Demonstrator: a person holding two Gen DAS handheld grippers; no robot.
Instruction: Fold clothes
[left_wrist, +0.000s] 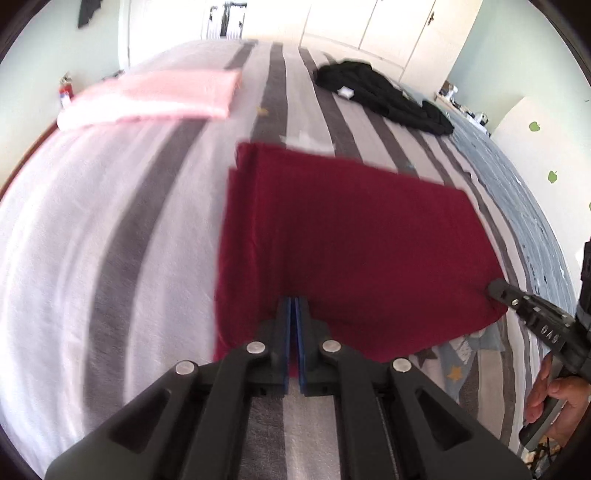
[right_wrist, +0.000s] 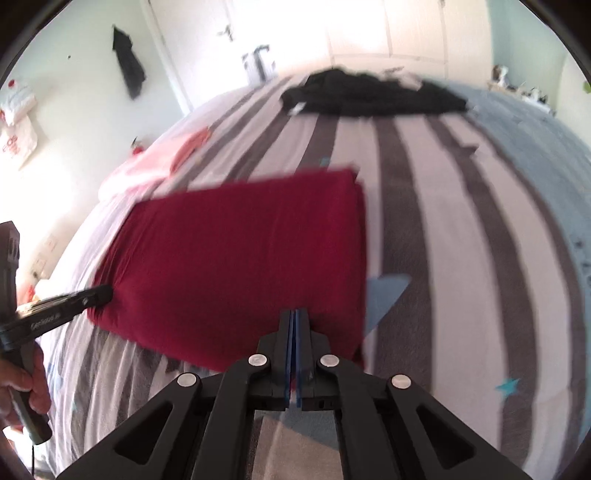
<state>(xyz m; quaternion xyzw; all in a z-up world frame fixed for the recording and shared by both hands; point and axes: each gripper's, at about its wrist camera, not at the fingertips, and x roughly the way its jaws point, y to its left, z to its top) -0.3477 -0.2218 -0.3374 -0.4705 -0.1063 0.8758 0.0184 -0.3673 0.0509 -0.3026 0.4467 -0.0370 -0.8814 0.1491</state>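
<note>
Crimson cloth, the red garment (left_wrist: 343, 236), lies as a folded rectangle on the striped bed (left_wrist: 110, 229), its near edge pinched in the closed fingers of our left gripper (left_wrist: 294, 301) and right gripper (right_wrist: 294, 314). We judge a fold underway; its long axis runs left-right. Farther off lie a folded pink garment (left_wrist: 155, 96) and a crumpled black garment (left_wrist: 384, 94).

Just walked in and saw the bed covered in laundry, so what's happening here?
A person is folding clothes on a striped bed with a handheld gripper in each hand. Both the left gripper and the right gripper are shut on the near edge of a dark red garment, which lies folded into a rough rectangle. A folded pink piece sits farther back on the left, and a crumpled black garment waits near the far side.
</note>
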